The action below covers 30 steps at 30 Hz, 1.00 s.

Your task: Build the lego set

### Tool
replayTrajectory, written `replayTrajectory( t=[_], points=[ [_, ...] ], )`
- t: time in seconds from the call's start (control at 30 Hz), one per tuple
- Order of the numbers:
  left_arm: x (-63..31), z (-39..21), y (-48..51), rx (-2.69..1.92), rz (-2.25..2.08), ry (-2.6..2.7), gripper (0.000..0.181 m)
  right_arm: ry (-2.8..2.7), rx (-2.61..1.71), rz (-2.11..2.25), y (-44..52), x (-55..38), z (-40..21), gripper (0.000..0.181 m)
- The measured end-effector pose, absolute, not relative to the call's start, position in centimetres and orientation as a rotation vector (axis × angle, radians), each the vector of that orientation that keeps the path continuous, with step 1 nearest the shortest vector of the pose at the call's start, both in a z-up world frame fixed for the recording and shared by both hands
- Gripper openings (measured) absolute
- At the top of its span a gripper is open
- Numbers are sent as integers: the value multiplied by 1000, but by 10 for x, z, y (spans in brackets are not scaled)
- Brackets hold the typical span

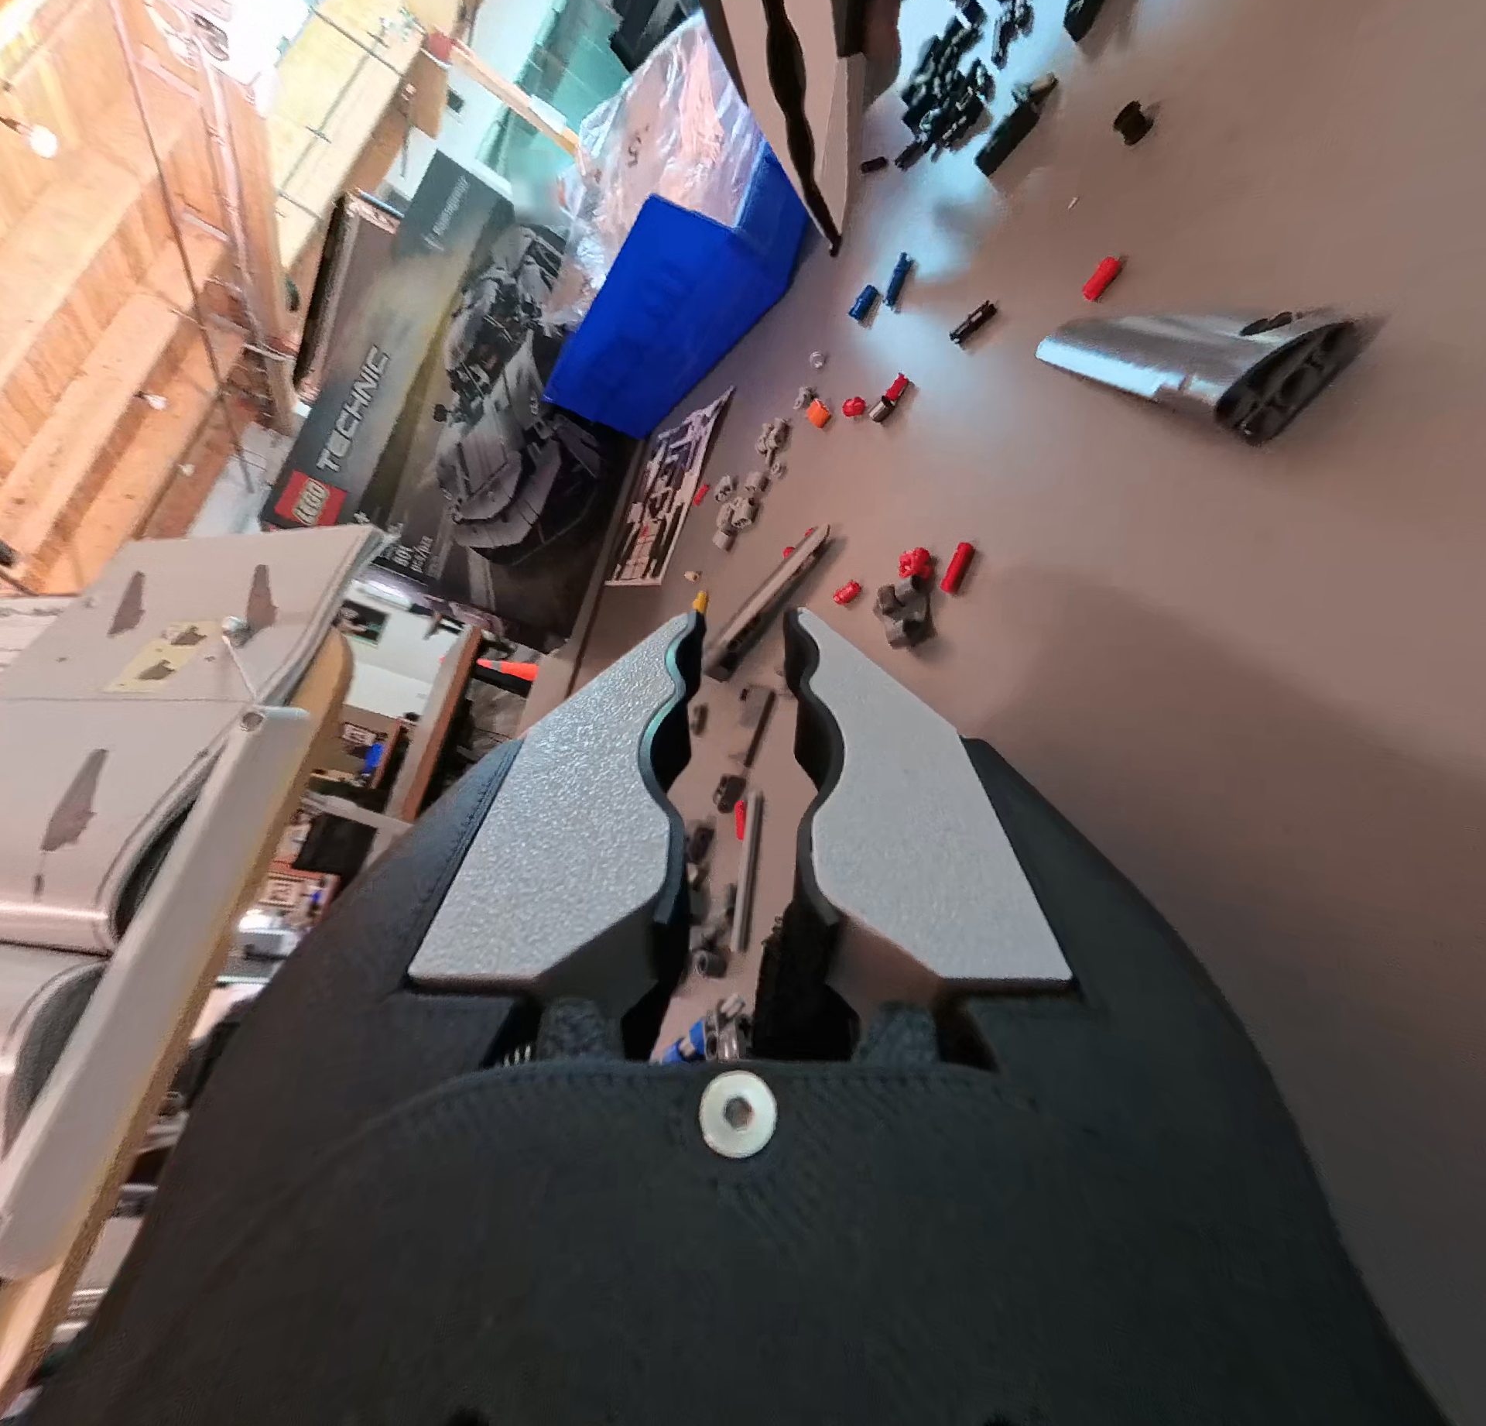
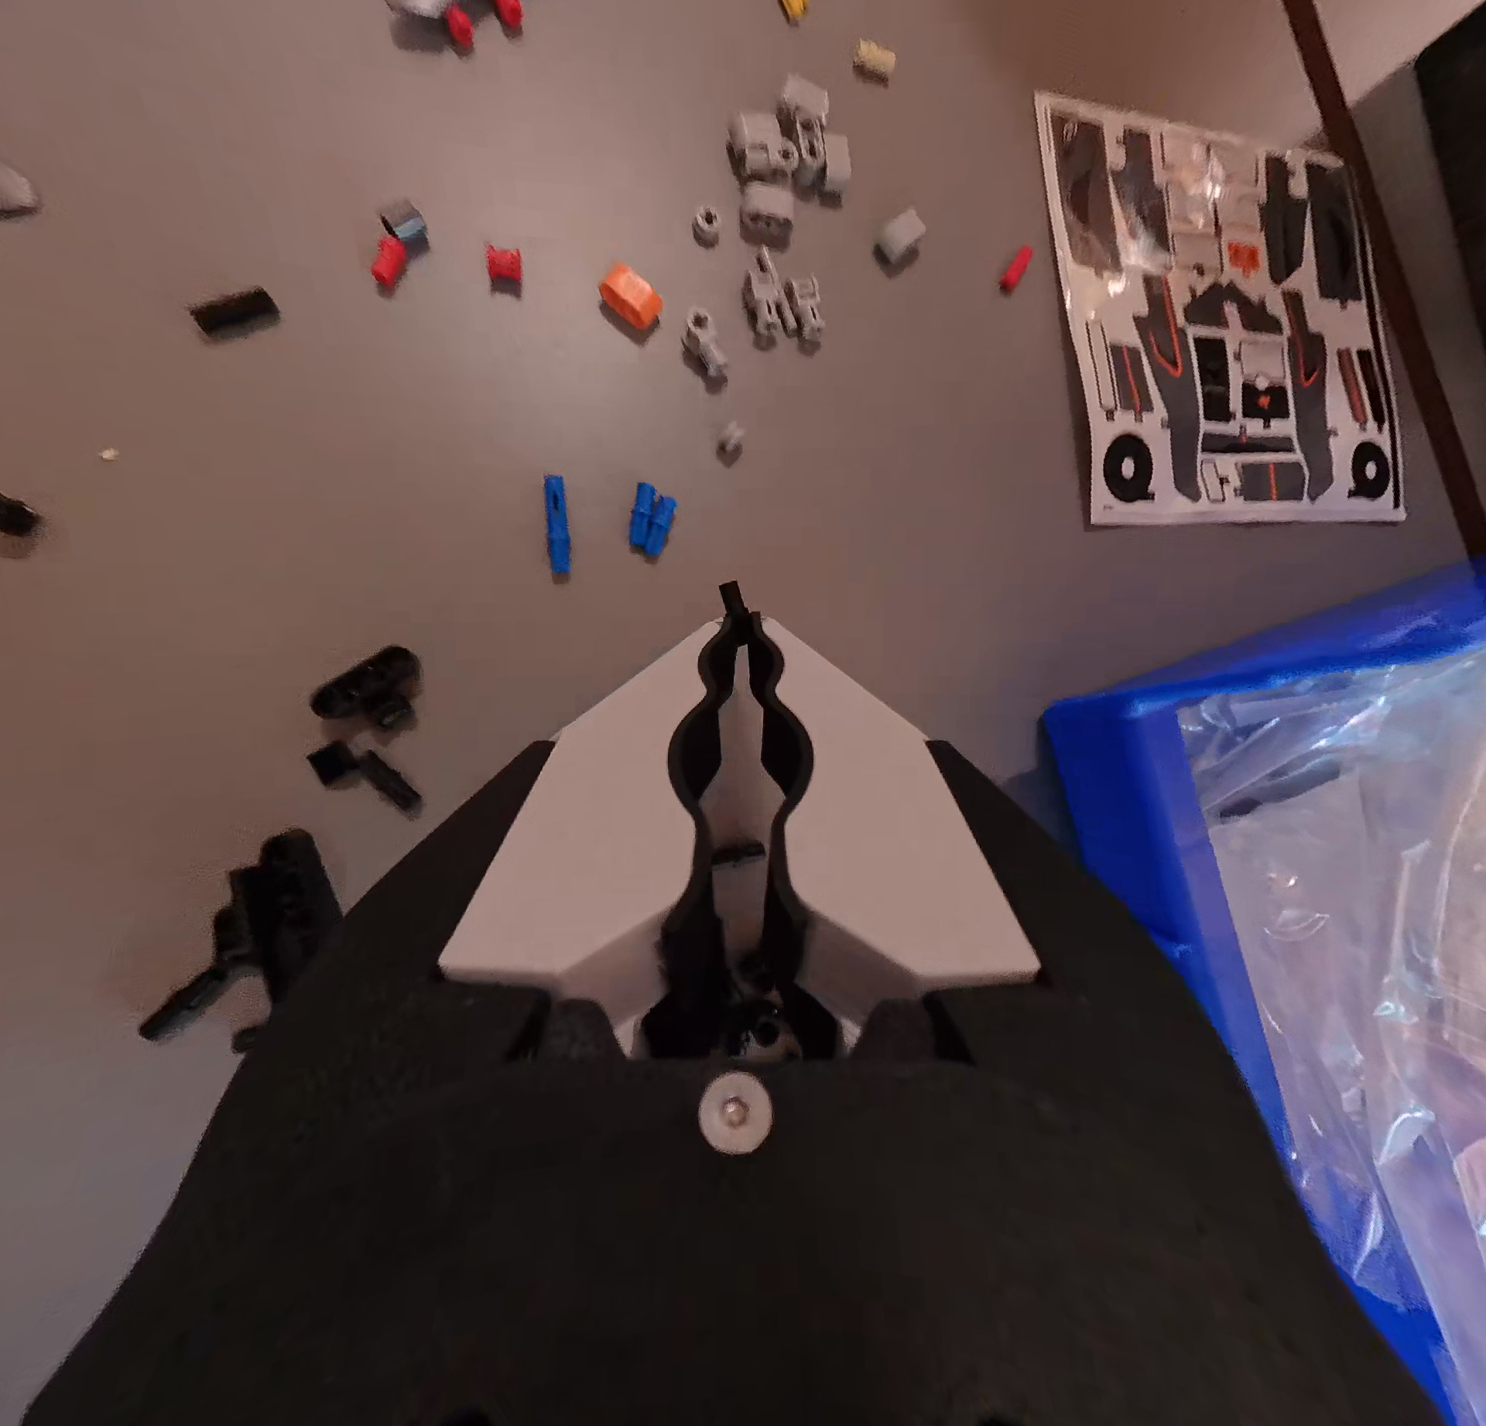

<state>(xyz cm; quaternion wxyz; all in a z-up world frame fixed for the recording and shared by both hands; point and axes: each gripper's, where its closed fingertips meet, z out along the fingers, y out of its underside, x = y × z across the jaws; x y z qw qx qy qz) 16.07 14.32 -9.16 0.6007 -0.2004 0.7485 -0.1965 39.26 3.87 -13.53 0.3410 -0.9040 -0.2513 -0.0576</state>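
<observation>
Pinching black pin (image 2: 733, 601) in right tool (image 2: 740, 623) tips — light, stiff, slippery | left tool (image 1: 744, 623) apart, empty

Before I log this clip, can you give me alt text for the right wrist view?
The right gripper is shut on a small black pin, held above a grey table strewn with blue pins, red, grey and black Lego pieces and an orange piece. A sticker sheet lies upper right, above a blue bin of plastic bags.
</observation>
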Motion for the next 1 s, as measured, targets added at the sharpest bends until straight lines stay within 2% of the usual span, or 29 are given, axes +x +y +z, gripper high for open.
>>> replayTrajectory(
  t=[0.3, 0.57, 0.8, 1.0],
  points=[
    [184, -78, 124, -425, -441, 1634, 28, -860, -2175, 72, 77, 288, -89, 0],
    [178, -73, 120, -354, -423, 1625, 31, -1006, -2104, 334, 119, 203, -90, 0],
    [180, -90, 112, -286, -352, 1689, 28, -999, -2053, 525, 112, 180, -96, 0],
    [180, -91, 111, -255, -312, 1685, 16, -985, -2031, 573, 110, 176, -92, 0]
  ],
)
